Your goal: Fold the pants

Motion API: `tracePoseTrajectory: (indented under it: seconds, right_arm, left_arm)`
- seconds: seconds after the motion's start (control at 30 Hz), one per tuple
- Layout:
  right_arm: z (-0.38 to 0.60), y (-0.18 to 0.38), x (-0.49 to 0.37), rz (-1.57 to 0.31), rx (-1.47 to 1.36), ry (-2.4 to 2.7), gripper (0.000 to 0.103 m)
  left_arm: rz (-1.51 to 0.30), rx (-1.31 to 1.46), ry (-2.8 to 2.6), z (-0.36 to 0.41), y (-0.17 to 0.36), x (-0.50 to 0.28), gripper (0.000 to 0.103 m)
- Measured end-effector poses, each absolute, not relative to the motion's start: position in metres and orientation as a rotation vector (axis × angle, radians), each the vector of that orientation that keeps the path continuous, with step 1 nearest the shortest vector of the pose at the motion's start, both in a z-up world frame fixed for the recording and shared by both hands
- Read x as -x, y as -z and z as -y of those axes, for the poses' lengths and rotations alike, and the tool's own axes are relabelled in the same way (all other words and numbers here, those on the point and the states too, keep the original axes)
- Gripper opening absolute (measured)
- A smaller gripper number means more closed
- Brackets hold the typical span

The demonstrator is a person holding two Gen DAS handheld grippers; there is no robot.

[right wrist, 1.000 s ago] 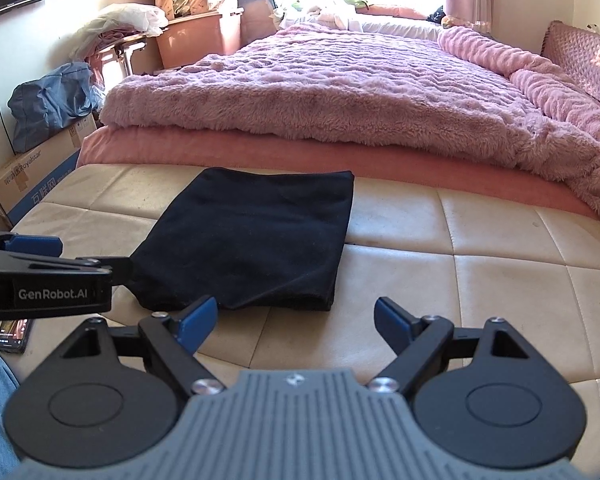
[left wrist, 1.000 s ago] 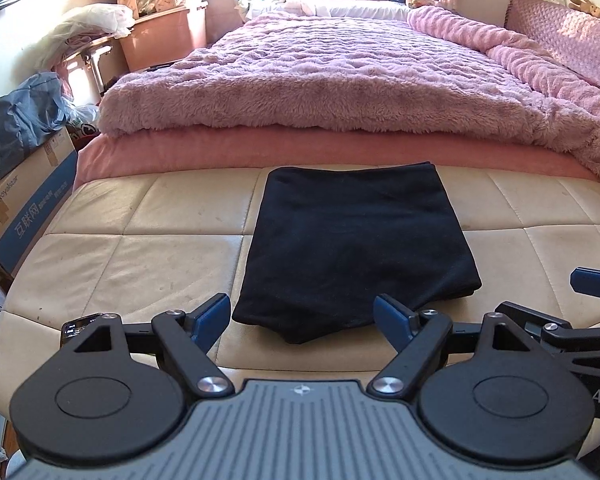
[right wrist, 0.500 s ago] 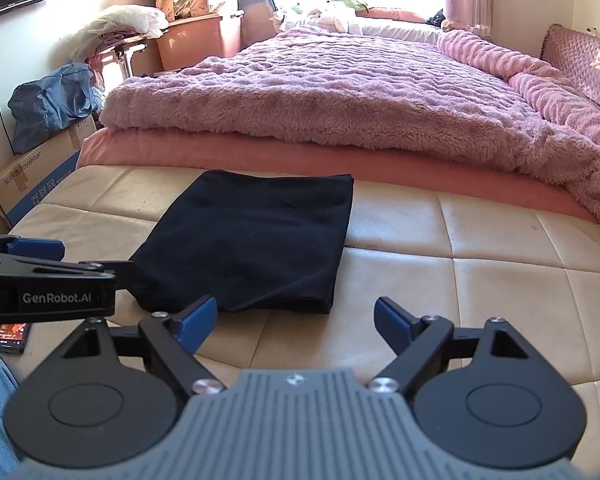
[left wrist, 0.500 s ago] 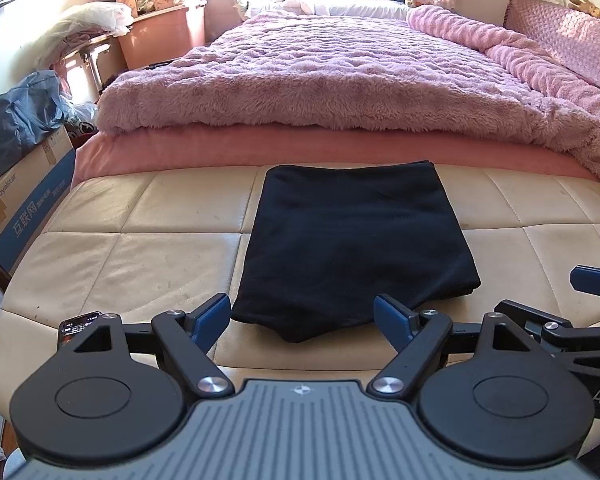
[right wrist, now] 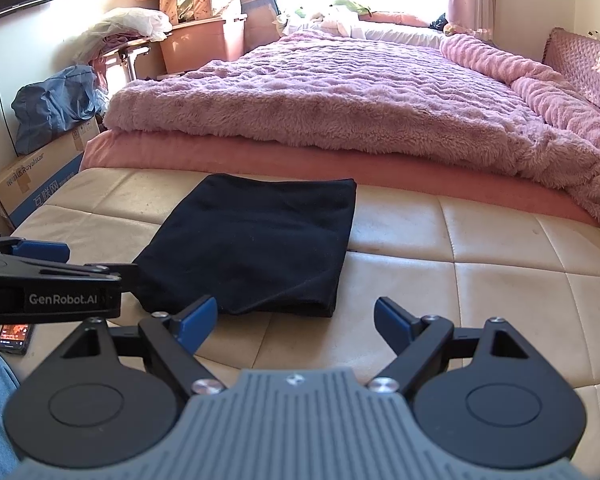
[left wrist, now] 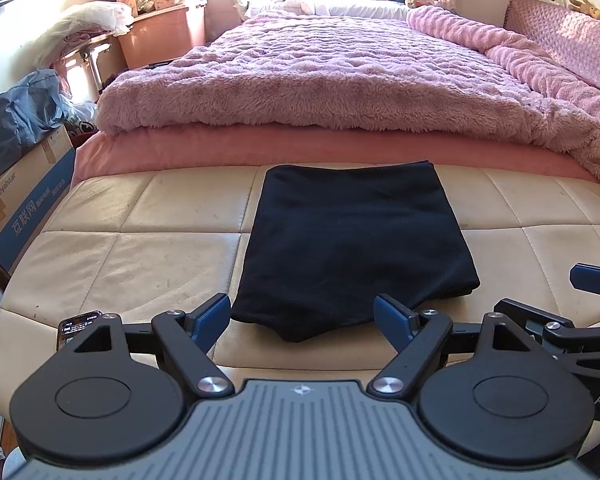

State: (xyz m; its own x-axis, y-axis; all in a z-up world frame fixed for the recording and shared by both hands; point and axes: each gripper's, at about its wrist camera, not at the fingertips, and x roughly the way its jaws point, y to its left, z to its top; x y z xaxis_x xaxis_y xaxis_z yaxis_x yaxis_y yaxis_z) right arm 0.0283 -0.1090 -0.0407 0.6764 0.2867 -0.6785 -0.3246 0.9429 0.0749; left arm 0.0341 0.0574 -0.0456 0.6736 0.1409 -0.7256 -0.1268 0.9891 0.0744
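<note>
Cream quilted bench (left wrist: pixel 140 256) at foot of the pink bed (left wrist: pixel 340 80) carried the black pants (left wrist: pixel 352 248), folded to a flat rectangle & centred, w/ left tongs (left wrist: pixel 302 316) & right tongs (right wrist: pixel 294 318) both wide open, empty, held just short of its near edge, prob. job done.

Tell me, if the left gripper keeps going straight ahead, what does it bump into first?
Most likely the folded black pants. The left gripper is open, and the near edge of the pants lies right between its fingers on the cream cushion. It may sit a little above the cloth; depth is hard to judge.
</note>
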Motion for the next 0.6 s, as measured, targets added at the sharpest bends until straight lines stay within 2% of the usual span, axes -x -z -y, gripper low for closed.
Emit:
tracePoseTrajectory:
  seconds: [0.6]
  right_arm:
    - [0.1083,0.0401,-0.0267,-0.753,0.055,-0.349,0.082]
  left_arm:
    - [-0.820,-0.013,-0.150,-0.0567,0.0457,-0.0339,0.095]
